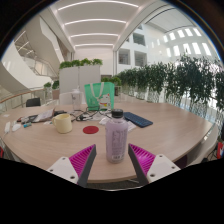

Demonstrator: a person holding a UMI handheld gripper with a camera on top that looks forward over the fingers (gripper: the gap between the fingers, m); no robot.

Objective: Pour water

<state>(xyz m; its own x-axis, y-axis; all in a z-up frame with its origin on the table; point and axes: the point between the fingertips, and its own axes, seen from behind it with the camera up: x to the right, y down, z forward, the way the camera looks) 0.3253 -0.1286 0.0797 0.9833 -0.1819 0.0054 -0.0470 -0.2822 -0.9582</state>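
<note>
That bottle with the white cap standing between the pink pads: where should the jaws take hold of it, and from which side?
Probably at the bottle's straight middle, below its white cap, coming in level from the near side. It stands upright on the wooden table between the open jaws of the gripper, and its sides look parallel there, so the pads could seat flat.

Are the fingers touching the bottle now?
Apart. In the gripper view the bottle stands on the table between the open fingers, with a visible gap at each side.
</note>
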